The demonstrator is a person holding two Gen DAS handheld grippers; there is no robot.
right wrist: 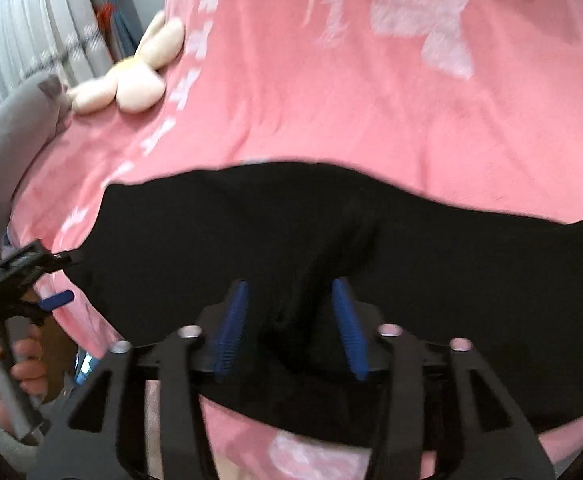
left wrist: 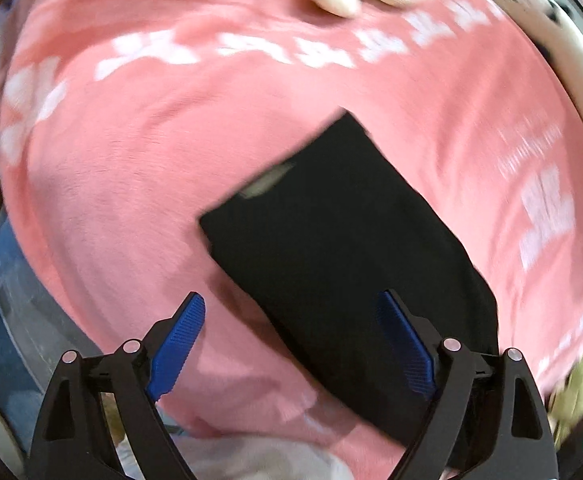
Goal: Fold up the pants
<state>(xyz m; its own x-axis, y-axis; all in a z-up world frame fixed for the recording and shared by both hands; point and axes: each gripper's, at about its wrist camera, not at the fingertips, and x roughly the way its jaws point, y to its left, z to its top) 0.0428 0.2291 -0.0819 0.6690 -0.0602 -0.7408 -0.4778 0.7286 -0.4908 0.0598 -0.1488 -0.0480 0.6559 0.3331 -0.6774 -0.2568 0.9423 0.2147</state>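
Both grippers spread: black pants (right wrist: 331,232) under R gripper (right wrist: 291,324); L gripper (left wrist: 291,344) at pants' edge.

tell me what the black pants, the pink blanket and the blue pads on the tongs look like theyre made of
Black pants: soft matte knit, probably cotton jersey; it drapes and shows no sheen.
Pink blanket: plush fleece by its fuzzy nap, with a white print.
Blue pads: ribbed plastic or rubber, going by the fine ridges; which one is unclear.
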